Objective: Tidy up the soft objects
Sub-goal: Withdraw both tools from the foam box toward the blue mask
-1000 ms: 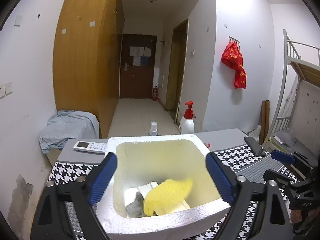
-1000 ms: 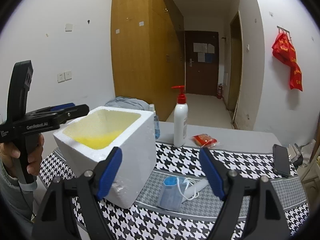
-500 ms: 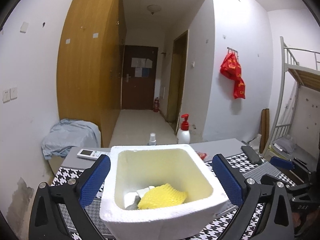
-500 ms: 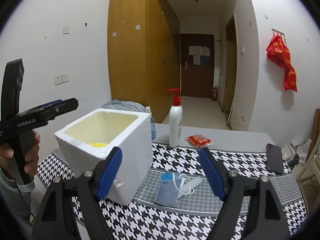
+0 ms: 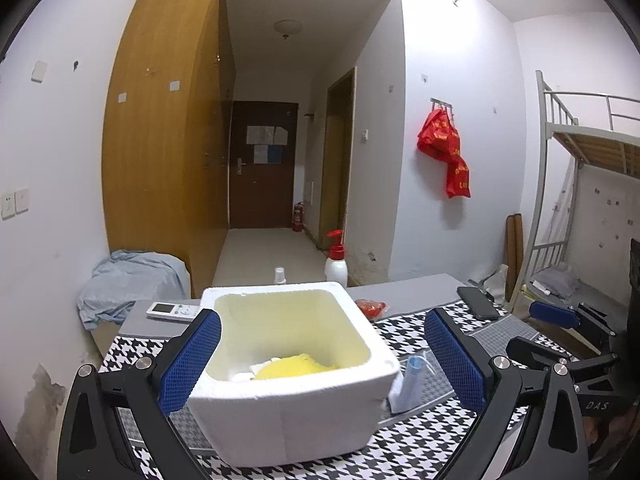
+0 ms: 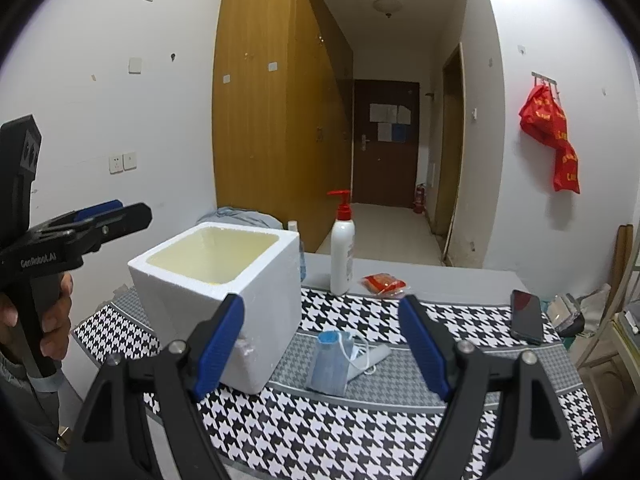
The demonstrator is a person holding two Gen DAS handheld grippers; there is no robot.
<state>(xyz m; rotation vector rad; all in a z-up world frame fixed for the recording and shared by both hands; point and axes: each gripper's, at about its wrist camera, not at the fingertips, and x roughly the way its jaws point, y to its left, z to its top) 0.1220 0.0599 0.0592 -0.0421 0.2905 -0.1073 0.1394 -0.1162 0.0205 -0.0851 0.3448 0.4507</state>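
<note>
A white foam box [image 5: 288, 412] with a cream-tinted inside holds a yellow soft piece [image 5: 294, 370] on a black-and-white houndstooth tablecloth [image 6: 360, 436] banded in grey; near it lies a pale blue face mask [image 6: 331, 362]. Far along the table stand a white pump bottle [image 6: 342, 258] with a red top and a red packet [image 6: 384, 284], a black phone [image 6: 527, 314] to the right. Both black grippers carry blue pads [image 5: 452, 358]. A red bag [image 5: 446, 148] hangs on the white wall

Dorm room, bunk bed [image 5: 588, 148], wooden wardrobe [image 5: 160, 152], entry door [image 5: 262, 164]
</note>
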